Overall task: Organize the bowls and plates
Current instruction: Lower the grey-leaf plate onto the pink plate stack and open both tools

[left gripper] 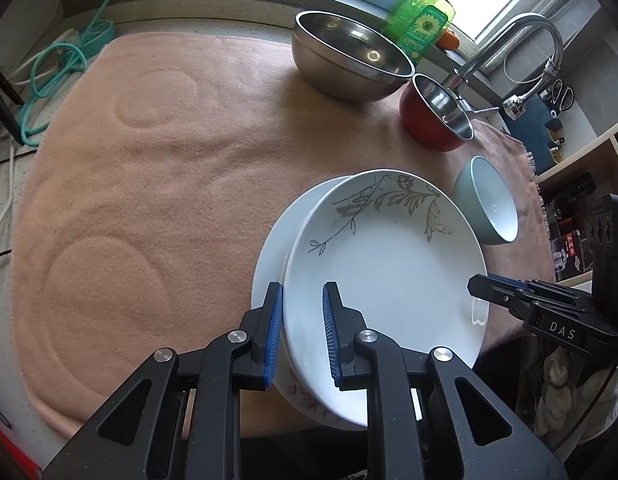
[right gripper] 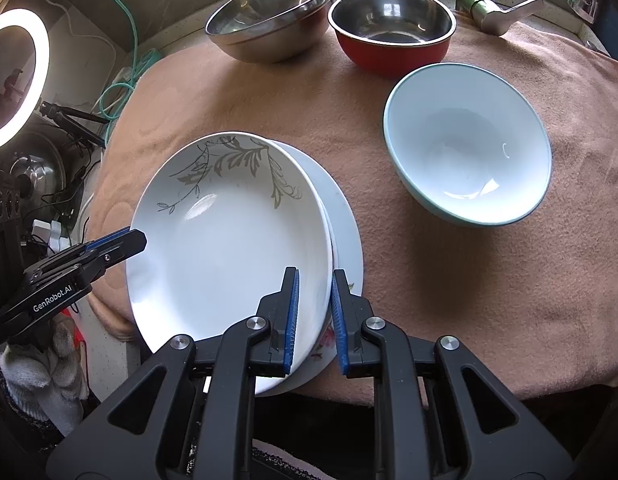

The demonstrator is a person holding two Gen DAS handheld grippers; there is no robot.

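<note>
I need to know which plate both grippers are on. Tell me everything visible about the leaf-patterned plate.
The leaf-patterned plate is white and glossy, ceramic by its look, with grey leafy sprigs along its far rim. It sits tilted on top of a stack of plates near the front edge of the pink mat. The left gripper straddles its left rim, the right gripper its right rim.

A leaf-patterned white plate [right gripper: 229, 236] is lying tilted on a stack of white plates [right gripper: 345, 228]; beyond are sitting a pale-blue bowl [right gripper: 469, 148], a red bowl [right gripper: 391, 28] and a steel bowl [right gripper: 269, 16].
</note>
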